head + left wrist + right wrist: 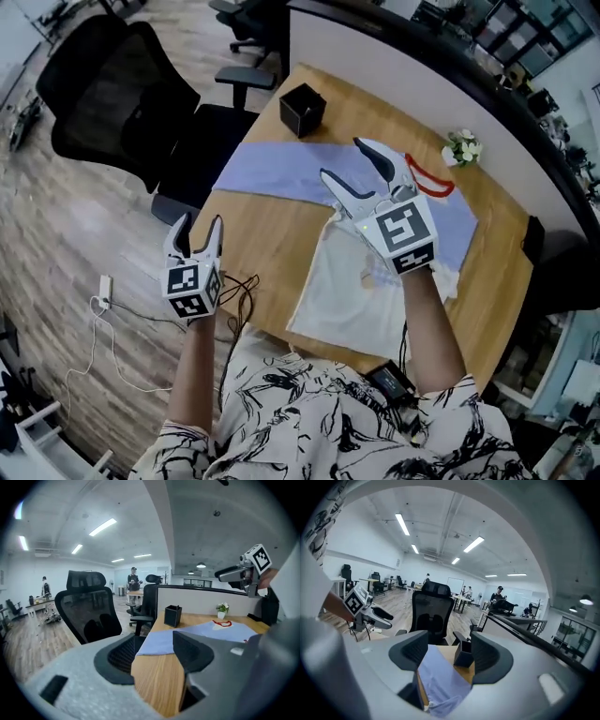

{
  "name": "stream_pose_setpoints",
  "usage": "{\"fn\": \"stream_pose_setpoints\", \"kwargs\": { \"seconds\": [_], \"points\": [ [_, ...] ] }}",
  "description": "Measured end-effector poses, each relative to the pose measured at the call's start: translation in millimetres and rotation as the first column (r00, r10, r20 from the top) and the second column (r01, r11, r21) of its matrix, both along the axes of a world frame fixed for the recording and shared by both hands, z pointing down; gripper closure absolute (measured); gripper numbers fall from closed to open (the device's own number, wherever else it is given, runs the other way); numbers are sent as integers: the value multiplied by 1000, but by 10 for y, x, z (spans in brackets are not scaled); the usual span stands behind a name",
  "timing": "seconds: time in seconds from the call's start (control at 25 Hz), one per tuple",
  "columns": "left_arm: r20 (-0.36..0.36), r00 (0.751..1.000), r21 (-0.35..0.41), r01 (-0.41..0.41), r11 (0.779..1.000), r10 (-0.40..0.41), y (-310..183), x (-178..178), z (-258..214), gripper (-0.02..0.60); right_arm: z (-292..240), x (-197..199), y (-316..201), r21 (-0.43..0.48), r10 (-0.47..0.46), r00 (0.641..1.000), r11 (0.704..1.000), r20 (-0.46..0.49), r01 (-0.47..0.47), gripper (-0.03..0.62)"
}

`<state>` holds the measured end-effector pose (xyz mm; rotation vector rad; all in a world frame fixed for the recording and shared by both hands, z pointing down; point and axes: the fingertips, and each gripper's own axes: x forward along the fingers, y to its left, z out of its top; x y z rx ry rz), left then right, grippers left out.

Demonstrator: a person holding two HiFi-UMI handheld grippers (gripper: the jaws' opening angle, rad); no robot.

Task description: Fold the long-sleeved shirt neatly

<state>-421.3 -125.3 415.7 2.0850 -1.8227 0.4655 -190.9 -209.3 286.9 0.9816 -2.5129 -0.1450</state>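
The long-sleeved shirt lies spread across the wooden desk as a pale lilac-blue band, with a red-trimmed neck at the right. A white part of the cloth reaches toward the near edge. My right gripper is raised above the shirt's middle, open, with nothing between its fingers; through them I see the blue cloth. My left gripper is held left of the desk's edge, over the floor, open and empty. Past its fingers I see the shirt.
A black square holder stands at the desk's far left corner, and a small pot of white flowers at the far side by the partition. A black office chair stands to the left. Cables lie on the floor.
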Motion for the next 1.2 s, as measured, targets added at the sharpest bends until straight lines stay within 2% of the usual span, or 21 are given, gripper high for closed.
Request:
{"fn": "stream_pose_setpoints", "kwargs": {
  "seconds": [0.2, 0.4, 0.6, 0.76, 0.88, 1.04, 1.12, 1.2],
  "points": [
    [-49, 998, -75, -51, 996, 47, -419, -118, 428, 319, 299, -647, -578, -40, -74, 996, 997, -48, 72, 289],
    [-107, 991, -171, -102, 980, 84, -758, -166, 855, 295, 950, -1205, -1041, -163, -171, 978, 975, -117, 151, 266],
    [-130, 983, -250, -159, 955, 129, -1005, -144, 1193, 295, 1704, -1622, -1308, -298, -232, 957, 939, -176, 172, 264],
    [-141, 976, -306, -203, 930, 166, -1180, -99, 1441, 304, 2380, -1829, -1405, -443, -273, 938, 883, -212, 157, 279],
    [-118, 975, -352, -218, 910, 188, -1246, -85, 1587, 315, 2776, -1913, -1427, -522, -295, 925, 842, -239, 133, 299],
    [-95, 977, -387, -211, 898, 188, -1246, -44, 1777, 371, 3031, -1904, -1484, -542, -286, 912, 836, -293, 87, 347],
    [-77, 981, -386, -194, 902, 178, -1247, -56, 1829, 395, 3094, -1893, -1475, -549, -286, 907, 832, -309, 75, 400],
    [-48, 984, -373, -177, 911, 171, -1264, -81, 1843, 436, 3141, -1893, -1473, -561, -275, 916, 825, -293, 68, 419]
  ]
}}
